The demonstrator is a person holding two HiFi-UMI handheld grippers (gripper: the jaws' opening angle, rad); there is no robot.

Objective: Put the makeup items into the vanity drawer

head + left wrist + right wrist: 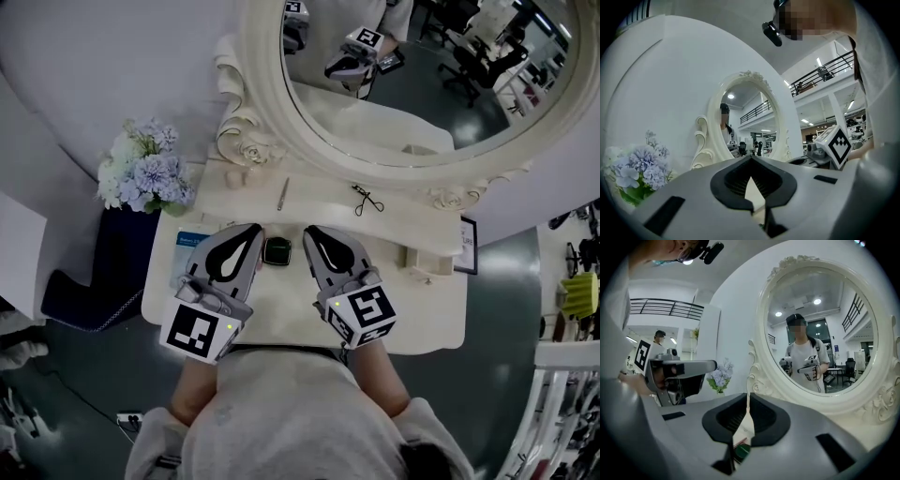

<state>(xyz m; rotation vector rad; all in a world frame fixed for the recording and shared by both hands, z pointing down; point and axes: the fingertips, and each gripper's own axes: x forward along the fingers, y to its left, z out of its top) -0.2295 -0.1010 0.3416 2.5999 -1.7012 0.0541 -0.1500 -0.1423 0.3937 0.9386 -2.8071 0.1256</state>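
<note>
Left claw (254, 230) and right claw (310, 231) are both pinched shut and empty, flanking a small dark compact (277, 251) on the surface (422, 314), probably lining up a first pick. Eyelash curler (366, 199) and pencil (282, 194) lie nearer the mirror (265, 94). No drawer shows; the person's body covers the front edge

Tabletop (412, 319) and mirror frame (255, 103) are showing smooth, satiny paint, mirror glass (422, 94) is gleaming glossy, left claw (251, 230) and right claw (311, 232) are looking matt plastic.

left tongs (254, 229) and right tongs (310, 232) flank a dark compact (277, 250) on the white vanity top (319, 202).
</note>
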